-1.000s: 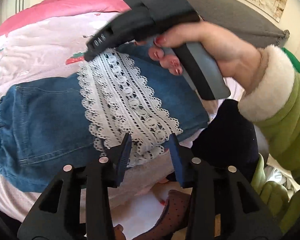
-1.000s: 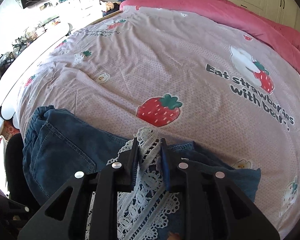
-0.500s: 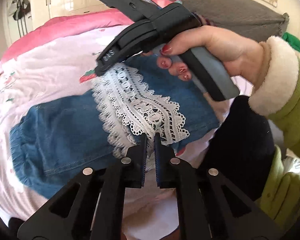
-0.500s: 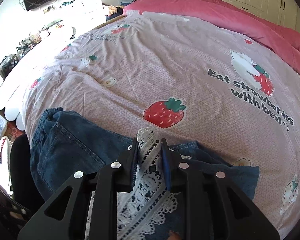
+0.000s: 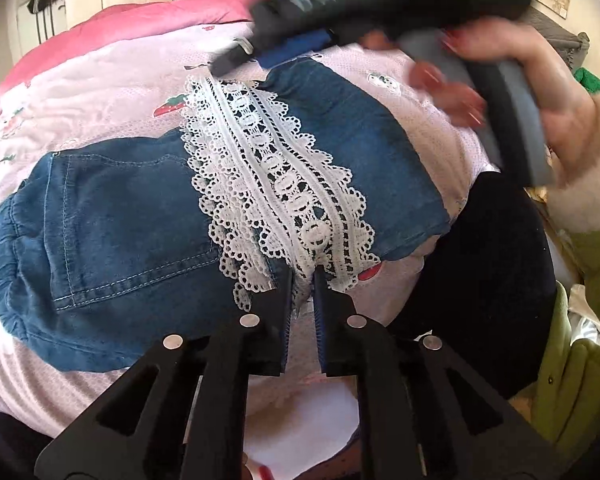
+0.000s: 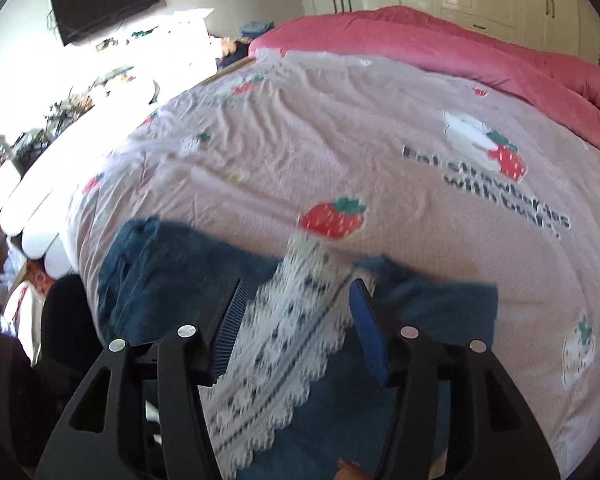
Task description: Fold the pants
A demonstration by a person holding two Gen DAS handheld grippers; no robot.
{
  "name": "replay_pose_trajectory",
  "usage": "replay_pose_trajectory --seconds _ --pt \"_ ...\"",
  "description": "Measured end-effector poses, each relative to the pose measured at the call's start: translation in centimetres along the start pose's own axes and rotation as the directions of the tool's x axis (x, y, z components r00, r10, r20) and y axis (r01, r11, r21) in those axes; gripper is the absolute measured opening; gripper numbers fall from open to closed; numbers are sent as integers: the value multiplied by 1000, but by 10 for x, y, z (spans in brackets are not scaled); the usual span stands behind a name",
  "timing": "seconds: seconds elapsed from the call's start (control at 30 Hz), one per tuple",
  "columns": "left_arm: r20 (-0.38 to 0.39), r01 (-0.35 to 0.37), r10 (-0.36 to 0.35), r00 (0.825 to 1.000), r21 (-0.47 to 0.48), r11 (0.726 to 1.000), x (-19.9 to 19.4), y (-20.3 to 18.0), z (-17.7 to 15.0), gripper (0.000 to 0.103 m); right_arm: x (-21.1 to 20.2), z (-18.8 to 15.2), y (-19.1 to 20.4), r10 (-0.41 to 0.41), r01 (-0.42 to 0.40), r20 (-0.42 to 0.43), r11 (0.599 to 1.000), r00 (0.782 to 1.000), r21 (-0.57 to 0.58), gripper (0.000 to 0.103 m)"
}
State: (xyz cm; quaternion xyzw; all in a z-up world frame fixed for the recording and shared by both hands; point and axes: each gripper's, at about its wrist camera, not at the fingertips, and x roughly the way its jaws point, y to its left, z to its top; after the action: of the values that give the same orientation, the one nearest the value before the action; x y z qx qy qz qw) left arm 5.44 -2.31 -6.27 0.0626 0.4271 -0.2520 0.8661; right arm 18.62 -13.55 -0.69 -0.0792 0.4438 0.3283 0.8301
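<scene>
While the denim pants (image 5: pixel 132 216) lie folded on the pink strawberry-print bed cover (image 6: pixel 300 152), two hand-held tools work at their white lace trim (image 5: pixel 276 184). That lace band runs across the middle of the pants, from the far edge of the denim to the near edge by the bedside.

At the near end of the lace, the left tongs (image 5: pixel 302 280) are pressed together, pinching the scalloped hem between their blue pads. This grip probably anchors that corner so the fabric cannot slide.

At the far end of the lace, the right tongs (image 6: pixel 296 292) have just been opening and now stand spread. The lace lies below and between the fingers, but the pads do not press on it. It looks like a release, leaving the cloth to settle flat on the bed. A person's hand (image 5: pixel 512 60) with red nails and a cream cuff holds this tool, blurred with motion.

The waistband (image 5: pixel 4 248) sits to the left of the lace, a back pocket facing up.
</scene>
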Motion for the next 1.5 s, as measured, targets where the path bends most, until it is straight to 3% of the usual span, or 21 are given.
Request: replay_pose_trajectory --seconds 0.1,0.33,0.37,0.43,0.53,0.8,1.03,1.27,1.5 --pt "-2 -5 5 1000 6 1000 -5 0 -1 6 22 -14 2 -45 43 -112 999 993 -19 37" --pt "1 -7 7 1000 -32 999 -14 2 -6 8 45 -20 -6 -35 43 -146 998 989 55 38" --pt "3 -12 13 1000 -41 999 -18 4 -7 11 43 -19 -5 -43 51 -144 997 989 50 38" --pt "12 -27 28 1000 -59 998 -26 9 -9 30 32 -16 -1 -46 52 -122 997 991 49 39" --pt "36 -47 51 998 -104 993 -42 18 -11 36 14 -9 6 -33 36 -62 998 998 55 40" --pt "97 -146 167 981 -192 971 -85 44 -13 74 -24 15 45 32 -32 62 999 998 -2 69" --pt "92 -196 230 969 -277 941 -97 71 -24 92 -15 48 72 66 -62 68 996 995 -61 86" --pt "80 -156 199 977 -374 914 -93 99 -35 93 29 77 103 106 -109 -31 983 994 -145 90" --pt "72 -141 187 980 -414 899 -86 115 -44 93 93 90 133 110 -158 -200 958 974 -238 90"
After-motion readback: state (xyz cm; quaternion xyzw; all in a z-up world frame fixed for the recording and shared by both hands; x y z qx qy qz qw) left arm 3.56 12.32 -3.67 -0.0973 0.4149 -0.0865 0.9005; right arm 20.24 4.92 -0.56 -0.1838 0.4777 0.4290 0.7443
